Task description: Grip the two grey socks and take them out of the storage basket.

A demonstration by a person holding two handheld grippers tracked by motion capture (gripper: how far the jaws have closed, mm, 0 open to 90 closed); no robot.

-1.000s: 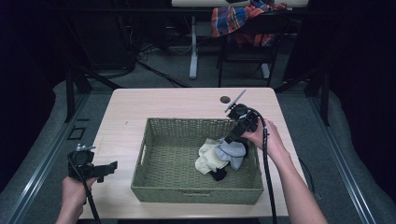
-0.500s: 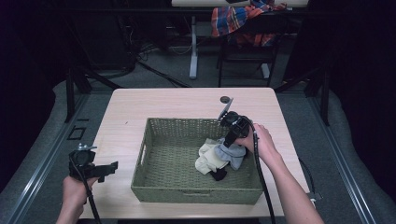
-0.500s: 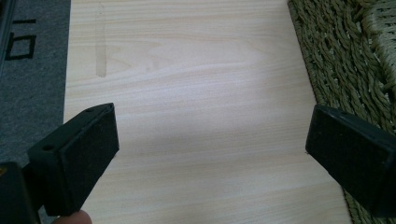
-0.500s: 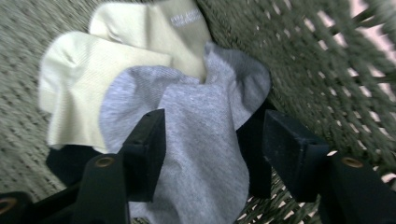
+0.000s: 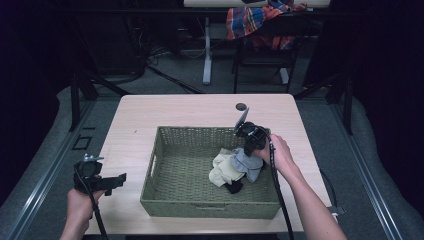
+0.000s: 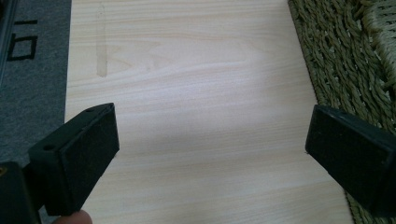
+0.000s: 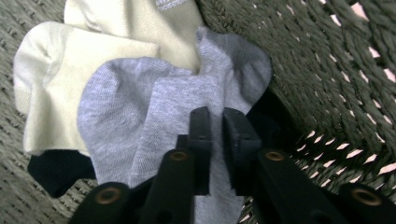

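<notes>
In the high view, a woven basket [image 5: 165, 170] sits mid-frame on a pale table [image 5: 150, 110]. My right claw [image 5: 246, 150] reaches down into the basket's right half, where a small heap of socks lies. My left claw [image 5: 117, 179] waits at lower left, just outside the basket wall, its jaws spread wide over bare wood.

In the right gripper view, my right claw's jaws have just been closing and now stand almost together at lower centre, pinching a fold of the grey sock [image 7: 140, 107]. That sock lies on top of the heap. A cream sock [image 7: 70, 65] spreads beneath it toward the upper left, and a dark sock [image 7: 56, 172] peeks out at lower left.

To do this well, I judge I should lift slowly and straight up, watching that only grey cloth is caught. The grip looks like a thin fold, so a quick pull might slip it. If the cream sock rises too, I would pause and shake gently before clearing the rim.
</notes>
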